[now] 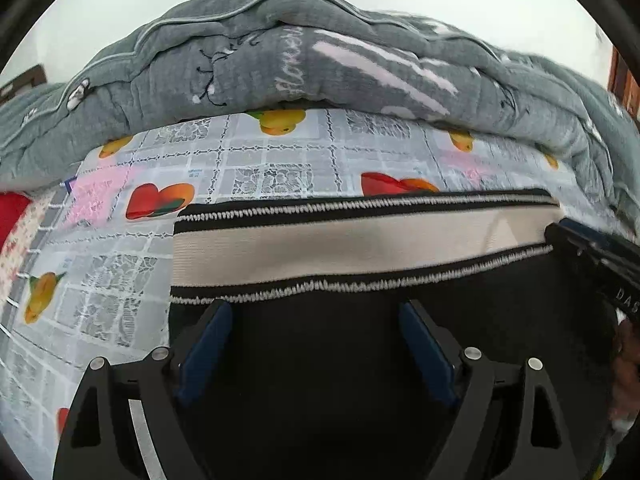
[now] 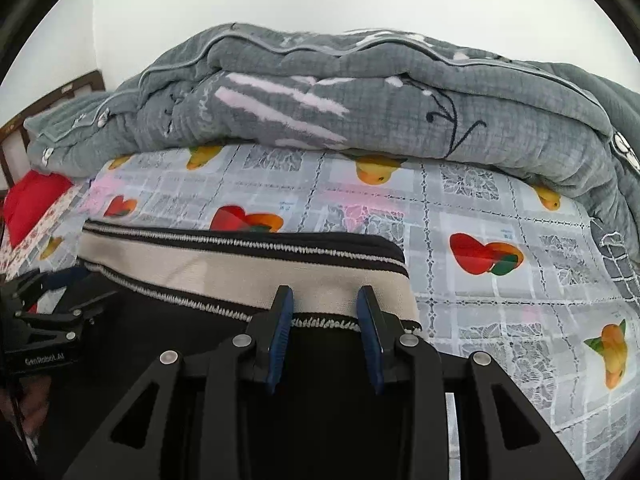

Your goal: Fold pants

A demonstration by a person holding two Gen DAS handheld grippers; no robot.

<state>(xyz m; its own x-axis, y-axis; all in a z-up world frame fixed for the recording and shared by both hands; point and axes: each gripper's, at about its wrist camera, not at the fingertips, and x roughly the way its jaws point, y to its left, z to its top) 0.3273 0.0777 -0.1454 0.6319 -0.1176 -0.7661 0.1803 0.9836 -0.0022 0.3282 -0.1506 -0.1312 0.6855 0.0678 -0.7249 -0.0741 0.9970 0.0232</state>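
From the left wrist camera, the black pants [image 1: 320,360] lie flat on a fruit-print bed sheet [image 1: 256,160], their beige waistband [image 1: 340,244] — edged by two black bands with white zigzag stitching — running across the middle of the view. The left gripper [image 1: 316,316] hovers over the black cloth just below the waistband, its blue-padded fingers [image 1: 212,344] spread wide apart with nothing between them. Whether the tips touch the fabric cannot be told. At the right edge, the right gripper [image 1: 600,264] reaches the waistband's far end, blurred. Behind the pants, a folded grey quilt [image 1: 320,52] is heaped along the back of the bed, and a red cloth [image 1: 12,212] shows at the far left.

From the right wrist camera, the right gripper [image 2: 326,300] sits at the waistband's [image 2: 240,268] right end. Its two blue pads [image 2: 280,332] stand apart on either side of a short stretch of the lower stitched band — parted rather than pressed together, though narrower than the other tool's spread. The pants [image 2: 200,360] fill the lower left. The left gripper [image 2: 52,292] shows at the left edge, over the same garment. The grey quilt [image 2: 360,112] lies beyond on the patterned sheet [image 2: 500,312].
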